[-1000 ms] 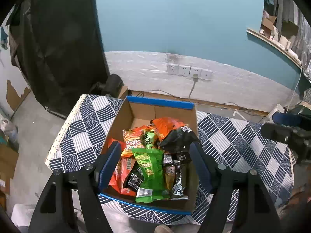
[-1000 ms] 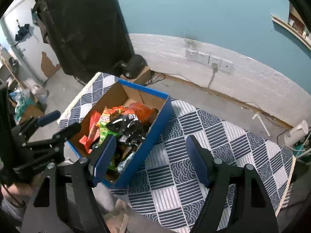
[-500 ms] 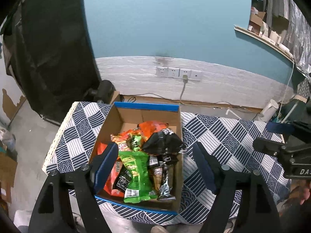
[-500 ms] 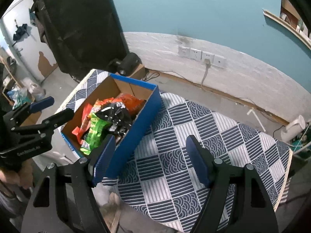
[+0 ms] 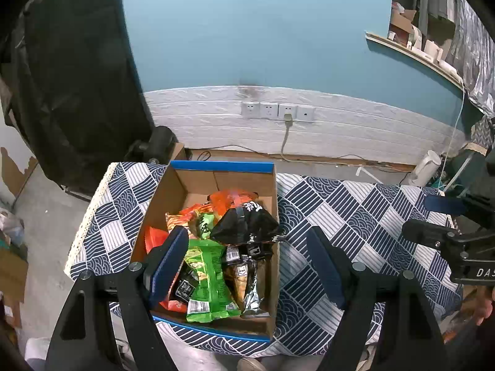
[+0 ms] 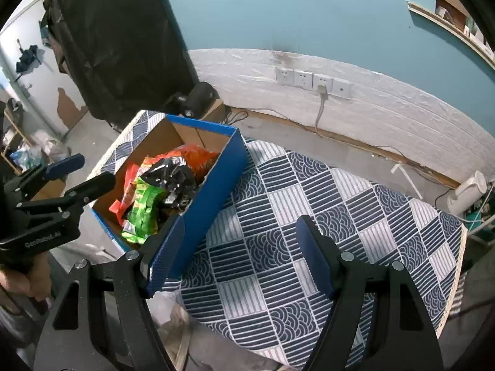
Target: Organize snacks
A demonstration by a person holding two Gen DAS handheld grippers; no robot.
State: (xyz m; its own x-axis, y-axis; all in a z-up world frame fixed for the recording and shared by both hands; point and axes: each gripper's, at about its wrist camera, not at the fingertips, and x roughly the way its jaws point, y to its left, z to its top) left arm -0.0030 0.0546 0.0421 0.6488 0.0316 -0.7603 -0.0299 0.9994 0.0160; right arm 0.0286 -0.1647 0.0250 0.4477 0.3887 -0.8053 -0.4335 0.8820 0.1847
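Both handheld grippers have pulled back from the snack box over the past sec., so more of the table now shows in each wrist view. The left gripper hangs above the near end of the cardboard box, jaws wide apart w/ nothing between the pads; the right gripper hovers over bare cloth to the right of the box, also wide open and empty. The box, blue outside and brown inside, sits at the left end of a table under a navy-and-white patterned cloth. Inside, packets lie heaped toward the near half: a green bag nearest, a black bag on top at the right, orange bags behind; the far end is bare cardboard. Beyond the table, wall sockets sit on a white panel below a blue wall.
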